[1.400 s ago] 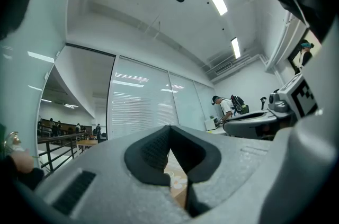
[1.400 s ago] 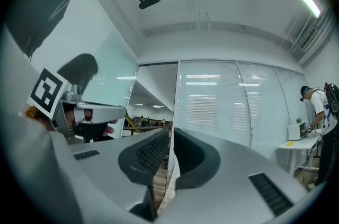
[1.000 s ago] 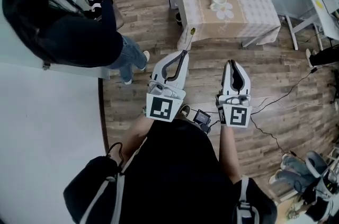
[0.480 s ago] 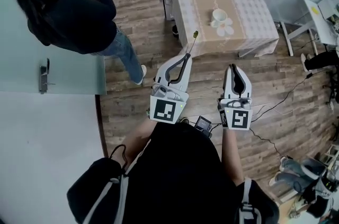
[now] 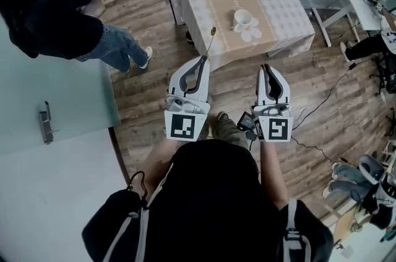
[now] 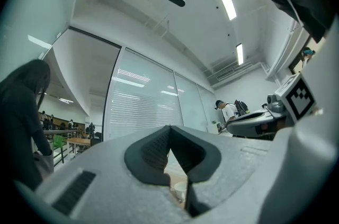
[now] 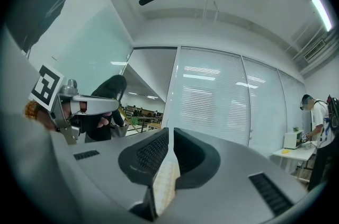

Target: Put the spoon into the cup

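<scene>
Room: wood-plank floor (image 5: 154, 100), with a low table under a beige and white checked cloth (image 5: 278, 0) ahead of the person holding the grippers.
Spoon: thin dark-handled spoon with a small yellowish end (image 5: 211, 36); it sticks forward out of the left gripper's tips, its far end in line with the near left edge of the cloth, well apart from the cup.
Cup: white round cup (image 5: 242, 18) upright on the cloth, just beside a pale flower-shaped mat (image 5: 252, 33); the left gripper view shows it small and low between the jaws (image 6: 180, 189).
Left gripper (image 5: 204, 57): jaws meet at the tips, pinching the spoon's handle.
Right gripper (image 5: 266, 67): jaws drawn together to a thin slit with nothing between them; it is level with the left one.
Bystander: person in a dark top and jeans (image 5: 55, 25) stands at the far left.
Cables: dark leads (image 5: 322, 100) trail over the floor on the right.
</scene>
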A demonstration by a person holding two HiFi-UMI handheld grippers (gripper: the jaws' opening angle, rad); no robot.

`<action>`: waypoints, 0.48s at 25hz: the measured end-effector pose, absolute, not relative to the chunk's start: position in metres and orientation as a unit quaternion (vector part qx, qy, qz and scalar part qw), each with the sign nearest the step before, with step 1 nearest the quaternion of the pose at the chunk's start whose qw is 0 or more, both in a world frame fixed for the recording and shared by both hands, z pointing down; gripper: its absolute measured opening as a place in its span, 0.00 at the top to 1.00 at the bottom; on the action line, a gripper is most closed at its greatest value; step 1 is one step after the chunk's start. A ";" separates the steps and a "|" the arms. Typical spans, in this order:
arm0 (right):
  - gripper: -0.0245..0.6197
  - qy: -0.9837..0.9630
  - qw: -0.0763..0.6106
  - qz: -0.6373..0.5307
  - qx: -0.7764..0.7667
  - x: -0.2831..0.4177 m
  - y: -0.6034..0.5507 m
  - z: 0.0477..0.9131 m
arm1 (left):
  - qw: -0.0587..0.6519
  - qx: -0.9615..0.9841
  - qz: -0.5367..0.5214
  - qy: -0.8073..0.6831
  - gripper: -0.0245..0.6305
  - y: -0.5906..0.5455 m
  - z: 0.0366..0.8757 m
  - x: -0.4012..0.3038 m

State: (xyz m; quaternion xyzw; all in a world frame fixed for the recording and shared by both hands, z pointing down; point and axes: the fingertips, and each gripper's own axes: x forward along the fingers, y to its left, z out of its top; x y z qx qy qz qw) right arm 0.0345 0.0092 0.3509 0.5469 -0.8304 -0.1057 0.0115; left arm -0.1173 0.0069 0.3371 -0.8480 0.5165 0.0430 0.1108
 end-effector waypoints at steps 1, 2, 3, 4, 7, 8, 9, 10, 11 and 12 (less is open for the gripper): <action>0.92 -0.828 0.011 -0.105 0.551 0.039 0.004 0.351 | 0.110 -0.849 0.044 0.515 0.94 0.001 0.338 -0.115; 0.92 -0.826 0.011 -0.104 0.553 0.043 -0.002 0.351 | 0.111 -0.850 0.041 0.514 0.94 -0.005 0.339 -0.113; 0.92 -0.825 0.011 -0.104 0.555 0.047 -0.009 0.353 | 0.112 -0.850 0.037 0.513 0.94 -0.011 0.341 -0.111; 0.92 -0.825 0.010 -0.102 0.556 0.050 -0.016 0.354 | 0.113 -0.850 0.035 0.514 0.94 -0.017 0.342 -0.110; 0.92 -0.826 0.006 -0.097 0.556 0.060 -0.038 0.360 | 0.116 -0.848 0.031 0.517 0.94 -0.036 0.344 -0.102; 0.92 -0.826 0.003 -0.095 0.555 0.064 -0.046 0.361 | 0.118 -0.847 0.026 0.518 0.94 -0.042 0.346 -0.098; 0.92 -0.827 0.001 -0.092 0.555 0.068 -0.054 0.362 | 0.120 -0.846 0.021 0.519 0.94 -0.049 0.347 -0.094; 0.92 -0.828 -0.001 -0.090 0.553 0.072 -0.064 0.364 | 0.123 -0.845 0.018 0.520 0.94 -0.056 0.348 -0.089; 0.92 -0.831 -0.003 -0.090 0.549 0.076 -0.073 0.366 | 0.125 -0.844 0.016 0.522 0.94 -0.065 0.349 -0.085; 0.92 -0.834 -0.005 -0.090 0.545 0.080 -0.083 0.368 | 0.124 -0.842 0.014 0.524 0.94 -0.073 0.350 -0.080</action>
